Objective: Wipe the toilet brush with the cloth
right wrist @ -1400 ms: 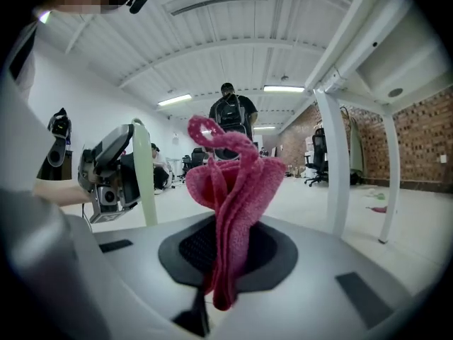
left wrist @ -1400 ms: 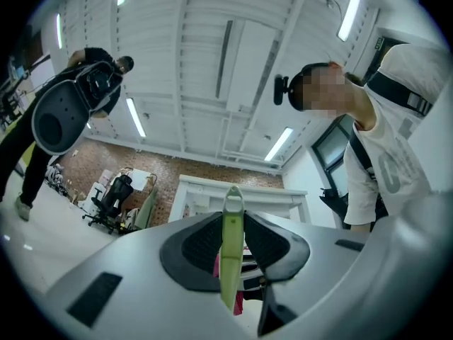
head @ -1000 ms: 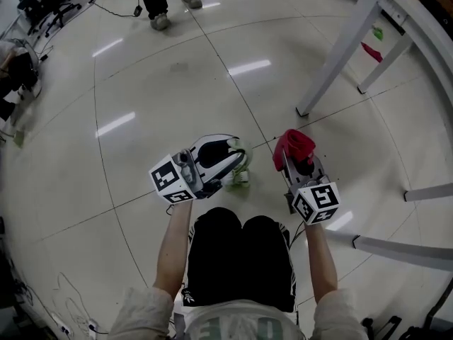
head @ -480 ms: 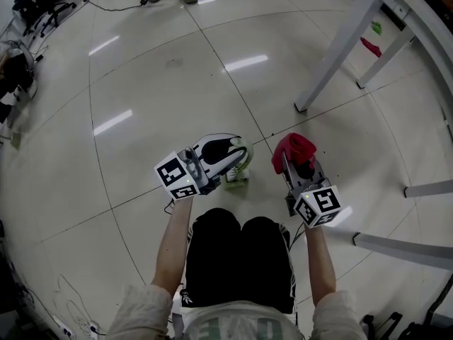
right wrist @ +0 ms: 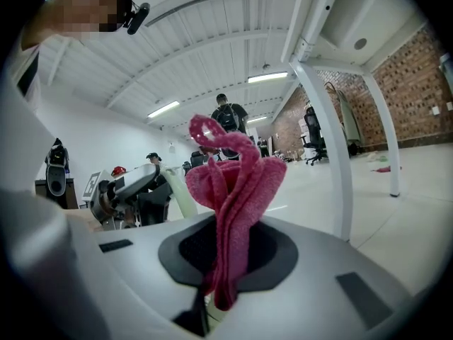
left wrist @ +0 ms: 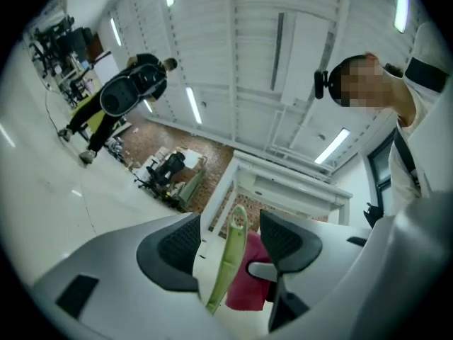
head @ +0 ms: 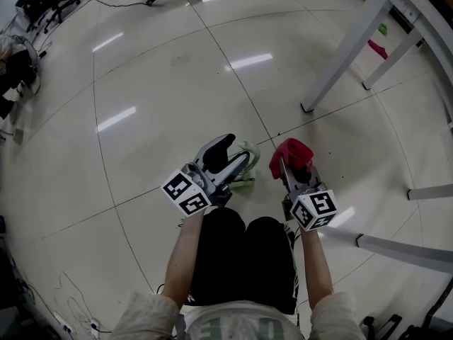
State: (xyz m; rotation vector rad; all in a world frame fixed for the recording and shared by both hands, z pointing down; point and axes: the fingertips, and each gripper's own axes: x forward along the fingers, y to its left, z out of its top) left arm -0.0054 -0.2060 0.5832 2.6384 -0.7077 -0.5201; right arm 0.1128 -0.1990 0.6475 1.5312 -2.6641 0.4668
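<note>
**Two grippers, one brush, one cloth**

Head view: the person sits low over a shiny tiled floor (head: 141,83). Lots of bare floor lies open to the left and ahead. On the right, white table legs (head: 340,48) stand close, so that side is tight. The left gripper (head: 230,154) and the right gripper (head: 296,170) are side by side, a little apart. The green toilet brush (head: 244,181) is between them, just by the left gripper's tips. The red cloth (head: 290,151) is bunched at the tip of the right gripper.

Left gripper view: the brush handle (left wrist: 230,261) stands between the two black pads (left wrist: 177,250). Its long side runs from the bottom up and leans a bit to the right, with the loop end on top. The jaws have just been opening. There is a gap on each side of the handle, so the pads do not squeeze it. The cloth shows just behind it.

Right gripper view: the jaws are clamped tight on the cloth, which sticks up in folds. A table leg (right wrist: 329,147) rises just to the right.
</note>
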